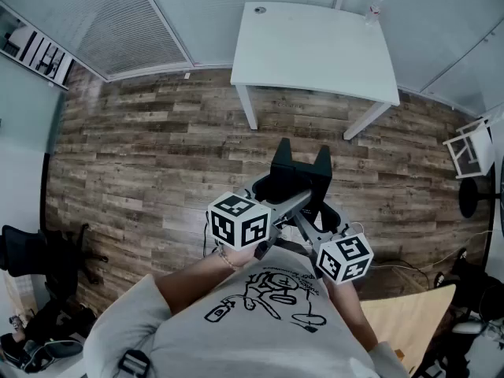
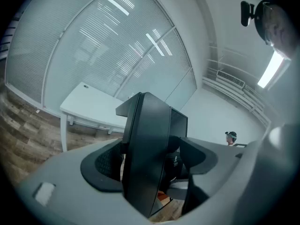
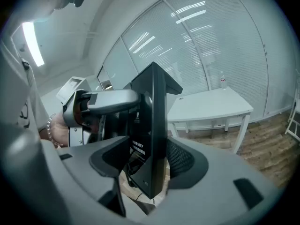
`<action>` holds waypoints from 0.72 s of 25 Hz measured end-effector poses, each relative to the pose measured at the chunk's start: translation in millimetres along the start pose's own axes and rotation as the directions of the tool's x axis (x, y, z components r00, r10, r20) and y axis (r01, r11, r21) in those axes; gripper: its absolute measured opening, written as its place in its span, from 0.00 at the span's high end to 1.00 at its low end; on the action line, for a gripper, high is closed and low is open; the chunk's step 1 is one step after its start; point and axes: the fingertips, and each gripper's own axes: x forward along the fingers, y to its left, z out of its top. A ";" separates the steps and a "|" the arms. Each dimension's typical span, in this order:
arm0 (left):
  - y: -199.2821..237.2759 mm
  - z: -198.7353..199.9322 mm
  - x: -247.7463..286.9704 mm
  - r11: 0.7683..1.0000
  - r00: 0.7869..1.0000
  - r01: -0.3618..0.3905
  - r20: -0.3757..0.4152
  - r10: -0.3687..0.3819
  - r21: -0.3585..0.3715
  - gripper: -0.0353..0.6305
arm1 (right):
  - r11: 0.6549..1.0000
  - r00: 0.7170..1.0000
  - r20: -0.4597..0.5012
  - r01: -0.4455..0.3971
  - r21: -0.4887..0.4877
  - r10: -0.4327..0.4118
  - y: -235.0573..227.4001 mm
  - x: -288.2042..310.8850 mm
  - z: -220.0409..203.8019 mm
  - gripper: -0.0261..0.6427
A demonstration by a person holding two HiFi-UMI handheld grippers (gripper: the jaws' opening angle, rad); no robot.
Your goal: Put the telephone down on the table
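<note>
A black telephone (image 1: pixel 300 173) hangs in the air above the wooden floor, in front of my chest, held from both sides. My left gripper (image 1: pixel 285 194) is shut on it; in the left gripper view the telephone (image 2: pixel 147 139) stands as a dark upright slab between the jaws of that gripper (image 2: pixel 150 165). My right gripper (image 1: pixel 313 211) grips it from the other side, the telephone (image 3: pixel 152 116) filling the gap in that gripper (image 3: pixel 147 161). The white table (image 1: pixel 315 46) stands further ahead, well apart from the telephone.
A small bottle (image 1: pixel 375 10) stands at the table's far right corner. A white rack (image 1: pixel 472 152) is at the right, dark chairs and bags (image 1: pixel 31 266) at the lower left, a wooden board (image 1: pixel 409 313) at the lower right. Blinds cover the glass walls behind.
</note>
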 end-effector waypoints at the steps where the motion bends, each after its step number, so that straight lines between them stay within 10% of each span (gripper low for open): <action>1: -2.7 -1.5 -1.5 1.000 1.000 0.001 0.002 -0.001 0.001 0.39 | 1.000 1.000 0.001 0.000 -0.002 0.000 1.3 -2.9 -1.1 0.61; 18: 20.9 -0.1 -42.2 1.000 1.000 0.016 0.002 -0.016 0.005 0.39 | 1.000 1.000 0.013 0.021 -0.009 -0.021 41.8 21.3 -7.1 0.61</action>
